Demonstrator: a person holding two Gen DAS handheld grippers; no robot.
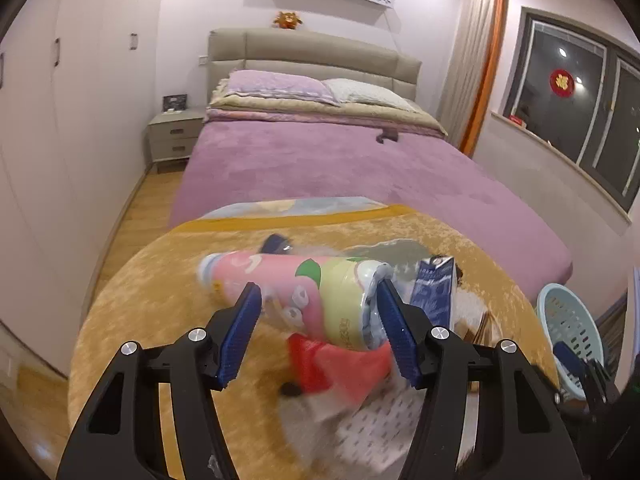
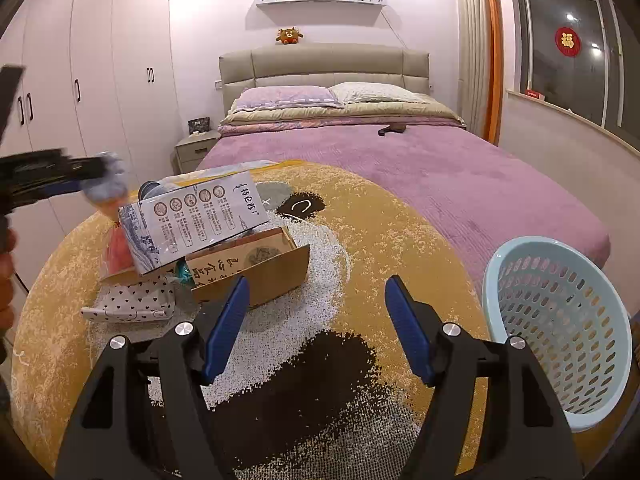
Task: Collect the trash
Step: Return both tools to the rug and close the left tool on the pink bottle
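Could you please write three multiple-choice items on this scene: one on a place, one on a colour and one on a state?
1. Where is the plastic bottle?
A. In the basket
B. Between the left gripper's fingers
C. On the bed

2. What colour is the perforated basket?
A. Light blue
B. Red
C. Black

3. What state is the right gripper in?
A. Shut on a cardboard box
B. Shut on nothing
C. Open and empty

Key:
1 B: the plastic bottle lies across the left gripper.
2 A: the basket has a light blue rim and wall.
3 C: the right gripper has its jaws apart, with only rug between them.
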